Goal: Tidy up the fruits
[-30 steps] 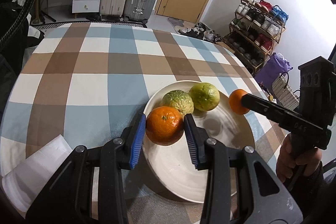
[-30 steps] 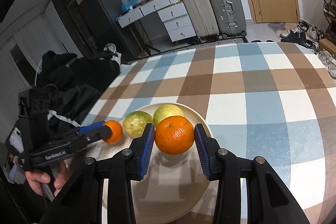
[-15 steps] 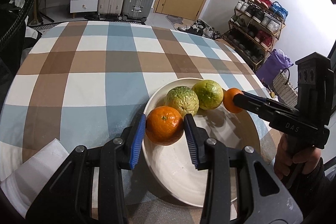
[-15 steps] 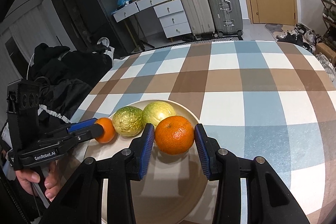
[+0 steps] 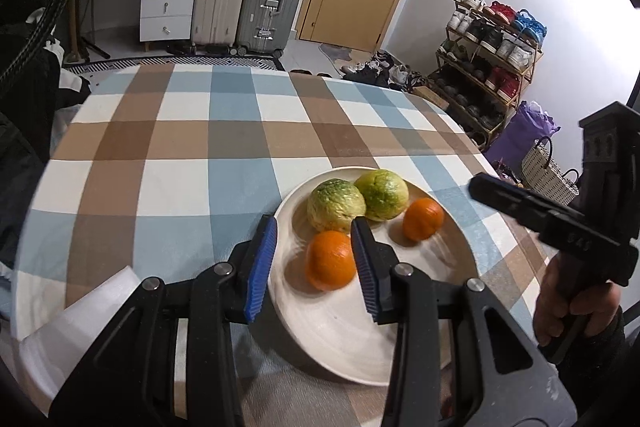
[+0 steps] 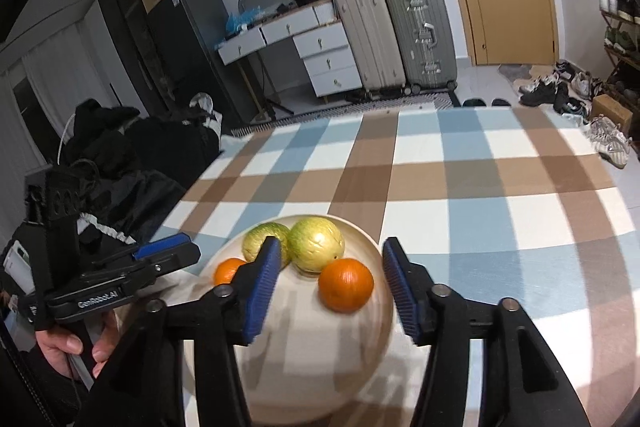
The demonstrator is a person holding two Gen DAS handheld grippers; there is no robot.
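Two claws hang over one white plate (image 5: 332, 327) on a round surface (image 5: 180, 147) with a checked cloth of blue, brown and white squares. A person's hand holds each claw.

Four fruits lie on the plate: two orange ones and two green ones.

The left claw (image 5: 314, 267) has its blue pads wide apart. One orange (image 5: 330, 259) sits on the plate between them, close to the right pad, and I cannot tell if it touches. Just past the tips lie the two green fruits (image 5: 336, 205), side by side and touching. The other orange (image 5: 423, 219) lies to the right of this claw, beside the green ones.

The right claw (image 6: 330, 285) is wide apart too. An orange (image 6: 346, 285) lies on the plate between its pads with space on both sides. The green pair sits just ahead of its tips, and the second orange (image 6: 227, 270) peeks out to the left of its left pad.

One white folded paper (image 5: 80, 315) lies on the cloth, left of the left claw.
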